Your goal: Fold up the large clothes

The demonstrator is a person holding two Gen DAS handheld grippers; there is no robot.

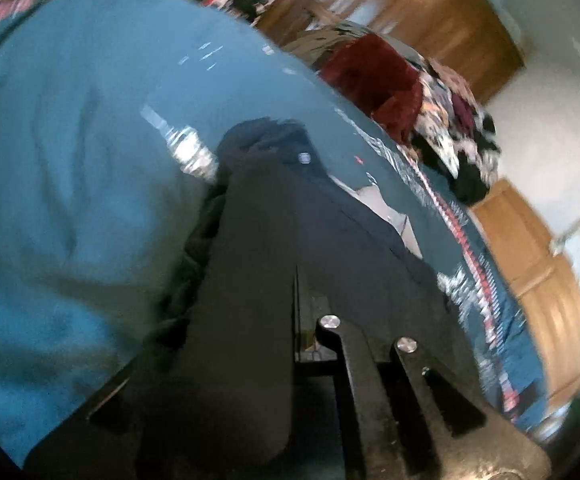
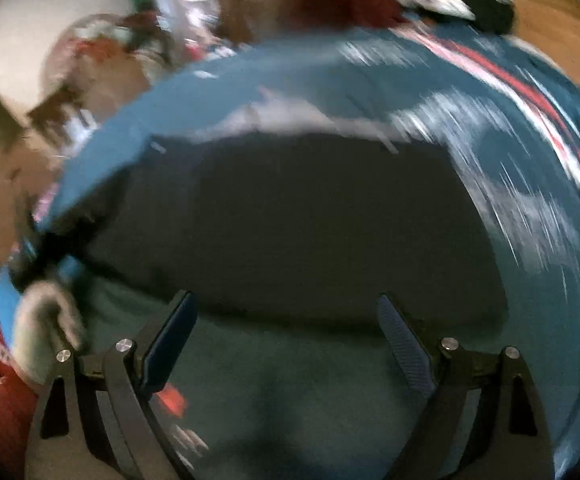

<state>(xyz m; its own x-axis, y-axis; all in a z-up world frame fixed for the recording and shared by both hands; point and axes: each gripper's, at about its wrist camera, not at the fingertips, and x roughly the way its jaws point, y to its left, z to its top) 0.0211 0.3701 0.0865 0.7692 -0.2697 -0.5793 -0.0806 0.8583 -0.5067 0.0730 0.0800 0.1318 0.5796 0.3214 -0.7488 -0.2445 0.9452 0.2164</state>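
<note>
A dark navy garment [image 2: 290,220] lies spread on a teal bedspread [image 2: 510,152] with white and red pattern bands. In the right wrist view my right gripper [image 2: 286,298] hovers at the garment's near edge, open, with nothing between its fingers. In the left wrist view my left gripper [image 1: 286,148] is shut on a bunch of the dark garment [image 1: 370,248], and fabric hangs down both sides of its fingers. Its fingertips are partly hidden by the cloth. Both views are blurred by motion.
A pile of clothes with a dark red piece [image 1: 370,76] and a floral one [image 1: 454,136] sits at the far edge of the teal bedspread [image 1: 70,160]. Wooden cabinets [image 1: 410,8] and a white wall [image 1: 550,120] stand behind. A grey-white cloth [image 2: 42,320] shows at lower left.
</note>
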